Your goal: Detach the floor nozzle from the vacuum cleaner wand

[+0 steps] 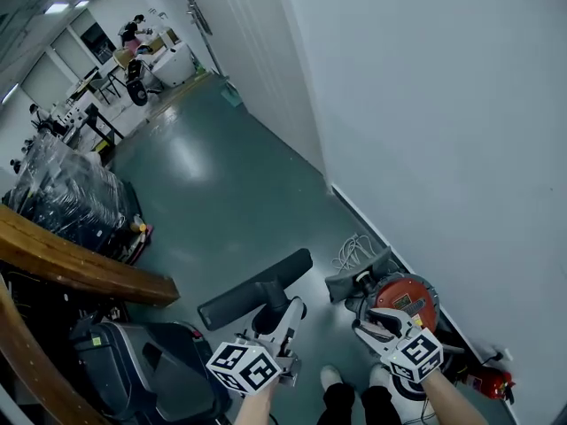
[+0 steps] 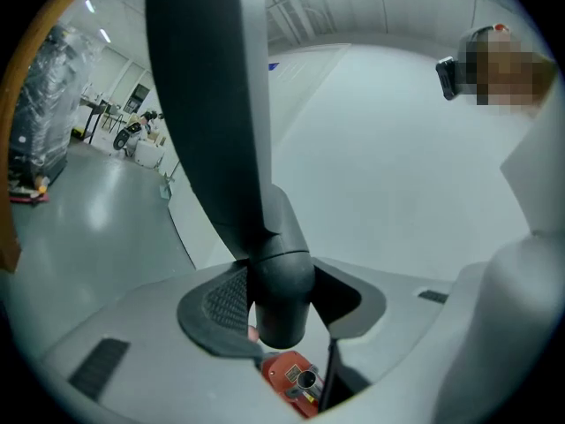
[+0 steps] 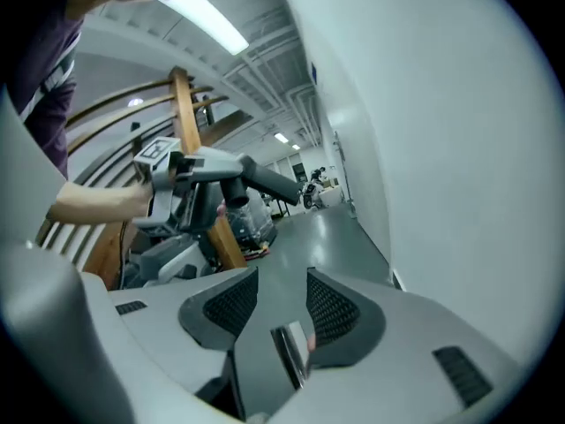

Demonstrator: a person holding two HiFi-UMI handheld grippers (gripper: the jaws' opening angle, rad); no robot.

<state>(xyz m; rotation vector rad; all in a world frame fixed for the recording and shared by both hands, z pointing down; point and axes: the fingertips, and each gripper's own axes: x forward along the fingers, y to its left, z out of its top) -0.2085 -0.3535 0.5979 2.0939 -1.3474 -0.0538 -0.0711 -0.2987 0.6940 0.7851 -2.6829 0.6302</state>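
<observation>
The black floor nozzle (image 1: 252,292) hangs in the air over the green floor, apart from any wand. My left gripper (image 1: 285,315) is shut on its neck. In the left gripper view the nozzle (image 2: 221,104) rises up the frame and the open end of its neck faces the camera between the pads of the left gripper (image 2: 282,303). The red canister vacuum cleaner (image 1: 406,297) stands by the wall; it shows below the neck as the vacuum cleaner (image 2: 291,380). My right gripper (image 1: 370,324) hovers over it, open. In its own view the right gripper (image 3: 274,312) has a dark grey part low between the jaws, untouched by the pads.
A white wall (image 1: 443,104) runs along the right. A coiled white cable (image 1: 353,251) and a red extinguisher (image 1: 487,383) lie at its foot. A wooden rail (image 1: 80,264), a wrapped pallet (image 1: 62,193) and a black machine (image 1: 142,370) crowd the left. My shoes (image 1: 330,377) are below.
</observation>
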